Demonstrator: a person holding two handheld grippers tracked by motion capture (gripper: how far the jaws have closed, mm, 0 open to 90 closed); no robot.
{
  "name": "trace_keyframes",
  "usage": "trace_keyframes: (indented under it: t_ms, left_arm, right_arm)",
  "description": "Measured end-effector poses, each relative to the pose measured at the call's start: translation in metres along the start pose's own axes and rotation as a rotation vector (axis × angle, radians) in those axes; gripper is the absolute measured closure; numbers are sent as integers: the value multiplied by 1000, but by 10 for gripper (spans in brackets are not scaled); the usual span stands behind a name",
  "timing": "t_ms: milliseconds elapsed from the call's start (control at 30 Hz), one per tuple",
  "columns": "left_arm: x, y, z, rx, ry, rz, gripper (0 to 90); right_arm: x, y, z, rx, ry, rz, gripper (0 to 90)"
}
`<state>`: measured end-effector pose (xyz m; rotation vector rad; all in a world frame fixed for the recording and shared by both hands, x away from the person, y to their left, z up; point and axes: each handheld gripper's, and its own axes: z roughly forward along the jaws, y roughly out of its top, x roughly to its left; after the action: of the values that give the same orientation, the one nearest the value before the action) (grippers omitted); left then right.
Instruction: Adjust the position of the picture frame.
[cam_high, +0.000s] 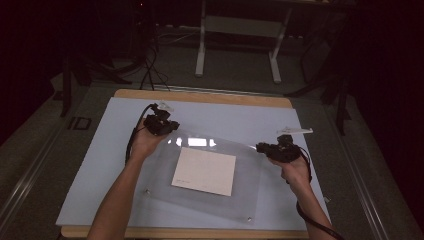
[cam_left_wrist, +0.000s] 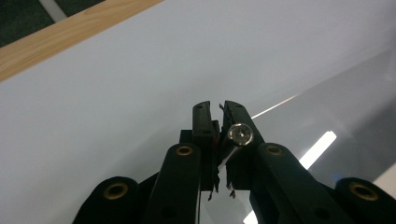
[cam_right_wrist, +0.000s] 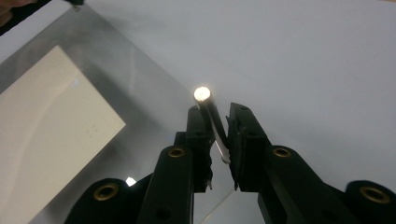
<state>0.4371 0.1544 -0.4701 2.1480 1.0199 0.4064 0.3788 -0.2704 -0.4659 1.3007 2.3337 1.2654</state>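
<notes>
Acrylic sheet (cam_high: 210, 165), clear and rectangular, spans the middle of the pale surface (cam_high: 90, 170) in front of me, with a cream paper card (cam_high: 205, 171) seen under or within it near its centre. At its near edge I see two small metal standoffs at the corners, one at the near left (cam_high: 147, 190) and one at the near right (cam_high: 249, 218), both close to the near edge of the surface. Farther out, my right claw (cam_high: 261, 147) grips the sheet's far right corner; in the right gripper view the jaws sit either side of a shiny metal standoff pin (cam_right_wrist: 208, 114), clamped on it, with the sheet's edge running between them. My left claw (cam_high: 172, 126) is at the sheet's far left corner; in the left gripper view its jaws stand nearly together, pinched on the sheet edge beside a round screw head (cam_left_wrist: 241, 135). The far side of the sheet looks raised off the surface, catching a bright reflection. Beyond lies the wooden far edge (cam_high: 200, 96) of the surface.
</notes>
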Motion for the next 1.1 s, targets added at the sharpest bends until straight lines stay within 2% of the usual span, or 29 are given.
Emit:
trace_keyframes:
  t_ms: [133, 333, 400, 667, 867, 967, 1100]
  left_arm:
    - [2, -12, -12, -4, 13, -11, 839]
    - [6, -27, -13, -5, 5, -45, 836]
    - [8, -34, -11, -2, 3, -69, 835]
    - [12, -36, -6, 8, 10, -98, 832]
    - [16, -36, 4, 27, 29, -113, 829]
    - [20, -37, 12, 35, 44, -140, 828]
    - [25, -38, 18, 29, 47, -170, 827]
  right_arm:
    - [-3, 10, 14, 19, 16, -8, 801]
    - [-7, 17, 35, 53, 20, 0, 803]
    - [-8, 20, 41, 64, 20, -3, 803]
    - [-17, 27, 60, 88, 14, 16, 805]
    - [-27, 30, 75, 110, -4, 41, 806]
    - [-28, 31, 84, 130, -15, 38, 807]
    - [-30, 31, 89, 130, -18, 55, 806]
